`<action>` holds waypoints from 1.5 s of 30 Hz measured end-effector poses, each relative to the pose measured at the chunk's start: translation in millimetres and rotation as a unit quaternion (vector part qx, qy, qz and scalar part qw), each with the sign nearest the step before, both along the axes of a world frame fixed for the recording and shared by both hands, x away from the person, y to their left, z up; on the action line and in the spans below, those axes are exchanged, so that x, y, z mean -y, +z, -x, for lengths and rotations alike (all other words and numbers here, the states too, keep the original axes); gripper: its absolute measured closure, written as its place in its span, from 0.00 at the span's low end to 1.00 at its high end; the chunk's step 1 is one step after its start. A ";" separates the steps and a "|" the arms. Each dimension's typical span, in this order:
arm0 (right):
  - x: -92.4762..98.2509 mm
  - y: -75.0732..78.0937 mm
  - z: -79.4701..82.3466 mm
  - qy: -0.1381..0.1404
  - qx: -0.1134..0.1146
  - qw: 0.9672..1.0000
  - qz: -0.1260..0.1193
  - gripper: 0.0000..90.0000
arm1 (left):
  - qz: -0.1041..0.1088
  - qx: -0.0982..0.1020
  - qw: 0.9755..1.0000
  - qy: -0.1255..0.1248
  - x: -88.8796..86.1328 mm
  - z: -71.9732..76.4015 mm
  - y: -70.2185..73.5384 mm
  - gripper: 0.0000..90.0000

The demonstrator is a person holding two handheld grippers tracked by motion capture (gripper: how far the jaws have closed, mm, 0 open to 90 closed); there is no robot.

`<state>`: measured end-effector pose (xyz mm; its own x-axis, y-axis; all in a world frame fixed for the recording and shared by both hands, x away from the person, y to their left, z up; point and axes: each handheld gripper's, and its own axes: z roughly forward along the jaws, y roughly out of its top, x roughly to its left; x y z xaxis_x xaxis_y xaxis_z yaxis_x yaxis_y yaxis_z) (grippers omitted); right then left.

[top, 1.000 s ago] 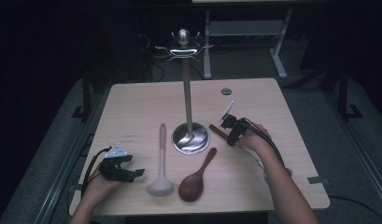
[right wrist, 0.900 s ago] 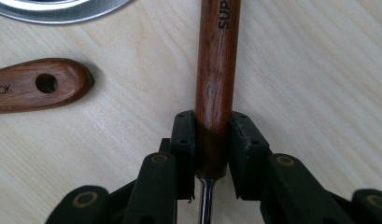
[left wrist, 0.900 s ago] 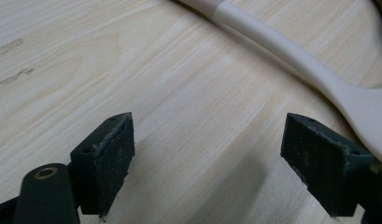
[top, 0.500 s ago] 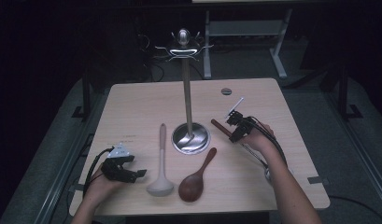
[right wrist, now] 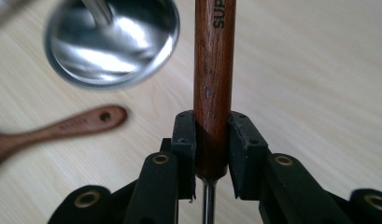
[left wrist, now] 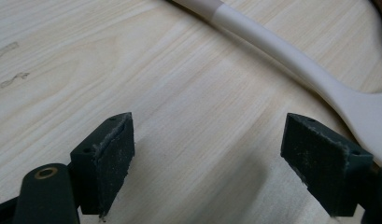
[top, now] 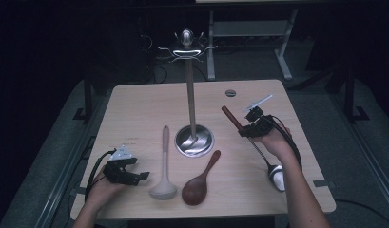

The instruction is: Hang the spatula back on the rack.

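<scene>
High view: pale wooden table (top: 149,102) on grey carpet, dark room | right gripper (top: 247,127) pinching ladle (top: 277,175) handle | left gripper (top: 135,175) spread, empty

Count on the surface (top: 135,102): one steel hook stand (top: 190,95); three utensils, namely one cream silicone ladle (top: 164,171), one wooden spoon (top: 199,182), one wood-handled metal ladle (top: 274,172). One small round disc (top: 230,92). Two tools: left tool (top: 142,176), right tool (top: 242,133).
</scene>
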<state>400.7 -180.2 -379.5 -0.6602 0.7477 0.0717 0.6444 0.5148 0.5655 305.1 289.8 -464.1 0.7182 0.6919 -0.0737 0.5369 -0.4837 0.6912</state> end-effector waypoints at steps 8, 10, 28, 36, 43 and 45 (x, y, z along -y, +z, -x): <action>18.8 16.3 14.2 -0.011 0.052 0.996 -0.071 0.82 | 0.000 -0.002 1.000 0.001 -0.6 -0.5 -0.2 0.19; 23.1 19.0 16.8 -0.015 0.063 0.994 -0.083 0.82 | 0.000 -0.002 1.000 -0.001 -0.5 -0.7 -0.5 0.19; 36.8 45.3 40.1 0.011 0.144 0.972 -0.183 0.82 | -0.001 -0.002 1.000 -0.003 1.0 -1.2 -1.0 0.19; 32.0 60.1 46.2 0.025 0.171 0.963 -0.207 0.82 | 0.001 -0.004 1.000 -0.002 2.2 -1.1 -1.2 0.19; 19.4 78.0 43.6 0.042 0.193 0.956 -0.219 0.82 | 0.000 -0.003 1.000 -0.002 3.7 -1.4 -1.6 0.19; 11.5 86.1 38.5 0.051 0.202 0.951 -0.228 0.82 | 0.002 -0.003 1.000 -0.002 3.3 -1.2 -1.5 0.19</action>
<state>362.2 -191.6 -293.4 -0.7699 0.6306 0.0977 0.2866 0.2049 0.9359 306.3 286.4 -465.6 0.7201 0.6893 -0.0796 0.5388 -0.4832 0.6901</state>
